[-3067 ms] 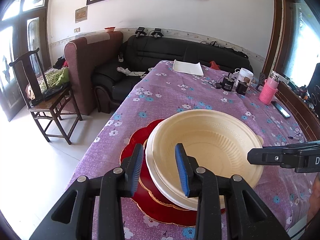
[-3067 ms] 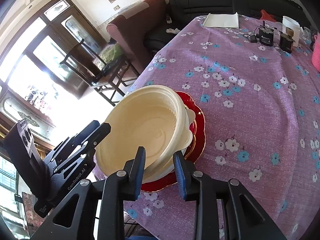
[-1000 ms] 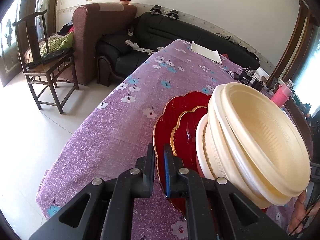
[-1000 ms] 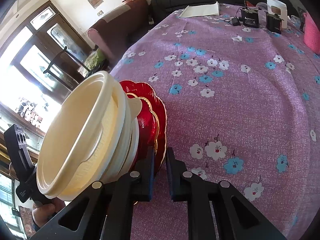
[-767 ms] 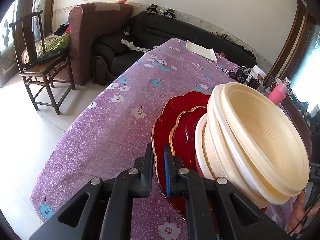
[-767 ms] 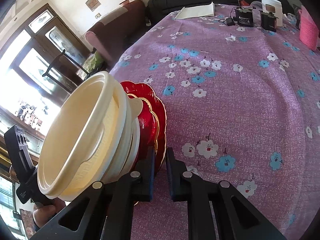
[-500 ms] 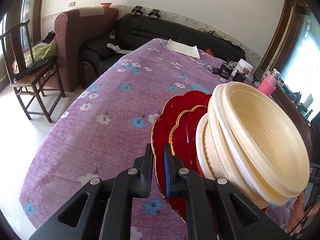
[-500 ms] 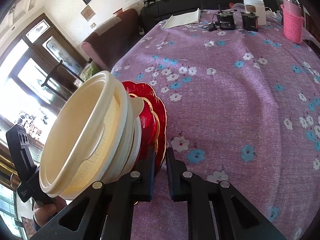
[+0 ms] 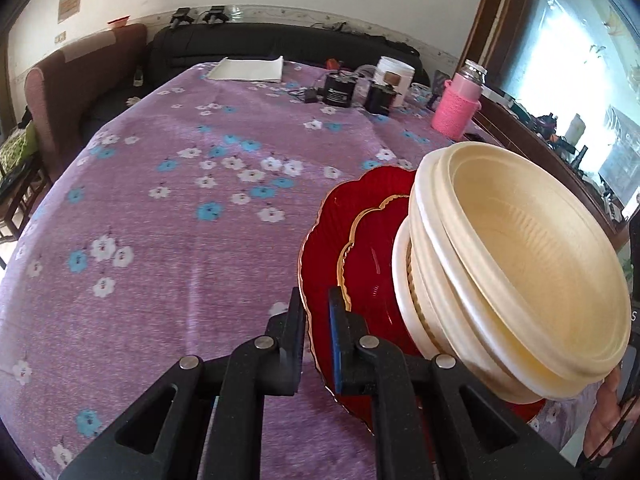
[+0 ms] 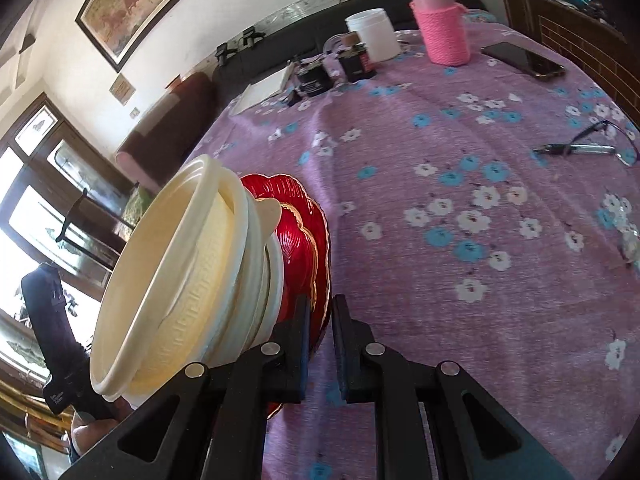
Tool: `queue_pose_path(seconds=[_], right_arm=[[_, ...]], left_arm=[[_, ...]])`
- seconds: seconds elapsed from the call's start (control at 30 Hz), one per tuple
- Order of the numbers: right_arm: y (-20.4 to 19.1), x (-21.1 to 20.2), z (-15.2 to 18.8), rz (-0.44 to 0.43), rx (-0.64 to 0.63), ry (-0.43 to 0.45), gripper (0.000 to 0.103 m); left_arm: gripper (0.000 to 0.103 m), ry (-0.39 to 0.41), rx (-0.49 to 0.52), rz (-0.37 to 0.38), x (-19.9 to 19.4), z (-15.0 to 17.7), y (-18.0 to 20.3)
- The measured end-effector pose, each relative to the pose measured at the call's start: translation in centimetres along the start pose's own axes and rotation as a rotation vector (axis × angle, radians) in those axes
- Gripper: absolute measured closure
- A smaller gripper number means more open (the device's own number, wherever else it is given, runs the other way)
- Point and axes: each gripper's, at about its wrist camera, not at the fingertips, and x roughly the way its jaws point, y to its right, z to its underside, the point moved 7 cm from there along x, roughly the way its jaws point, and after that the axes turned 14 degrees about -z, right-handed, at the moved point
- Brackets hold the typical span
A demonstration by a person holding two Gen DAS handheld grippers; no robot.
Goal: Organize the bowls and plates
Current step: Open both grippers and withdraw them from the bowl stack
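A stack of cream bowls (image 9: 516, 280) sits on two nested red scalloped plates (image 9: 360, 248), the smaller one gold-rimmed. The whole stack is held off the purple floral tablecloth (image 9: 180, 208). My left gripper (image 9: 317, 334) is shut on the left rim of the large red plate. My right gripper (image 10: 320, 340) is shut on the opposite rim of the same red plates (image 10: 304, 224), with the cream bowls (image 10: 188, 268) to its left. The plates' undersides are hidden.
At the table's far end stand a pink bottle (image 9: 458, 108), a white jar (image 9: 394, 76), two black devices (image 9: 340, 90) and a white paper pad (image 9: 248, 70). A phone (image 10: 524, 60) and a pen (image 10: 576, 149) lie at the right. A black sofa (image 9: 260, 46) stands behind.
Both grippers have carried the stack forward and to the right over the table, toward the far end. The bottle, jar and phone are now much closer. Both grips are unchanged.
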Motion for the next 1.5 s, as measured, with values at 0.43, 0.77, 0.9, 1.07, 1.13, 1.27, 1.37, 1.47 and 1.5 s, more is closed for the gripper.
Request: queue_pose_path(seconds=[0.43, 0.77, 0.9, 1.07, 1.13, 1.27, 1.37, 1.47, 1.5], right_arm=[[4.4, -1.9, 0.4, 0.047, 0.053, 0.056, 0.091], [4.4, -1.4, 0.0, 0.055, 0.04, 0.067, 0.091], [4.5, -1.3, 0.0, 0.052, 0.04, 0.065, 0.091], [4.4, -1.2, 0.1, 0.057, 0.038, 0.064, 0.09], [4.4, -1.2, 0.1, 0.059, 0.036, 0.064, 0.089], [4.3, -1.1, 0.2, 0.074, 0.026, 0.064, 0.088], [4.1, -1.1, 0.3, 0.091, 0.011, 0.062, 0.088], [4.1, -1.1, 0.3, 0.095, 0.012, 0.061, 0.088], [4.1, -1.1, 0.3, 0.094, 0.014, 0.061, 0.088]], left_arm=[[0.093, 0.032, 0.076, -0.06, 1.6, 0.4, 3.9], [0.092, 0.026, 0.058, -0.049, 2.0, 0.1, 3.8], [0.092, 0.024, 0.054, -0.043, 1.9, 0.2, 3.8], [0.092, 0.021, 0.057, -0.04, 1.8, 0.3, 3.8], [0.09, 0.023, 0.06, -0.048, 1.8, 0.3, 3.8], [0.085, 0.024, 0.059, -0.058, 1.6, 0.5, 3.7], [0.08, 0.025, 0.056, -0.065, 1.5, 0.6, 3.5], [0.078, 0.024, 0.057, -0.067, 1.4, 0.7, 3.4], [0.078, 0.025, 0.057, -0.067, 1.4, 0.8, 3.3]])
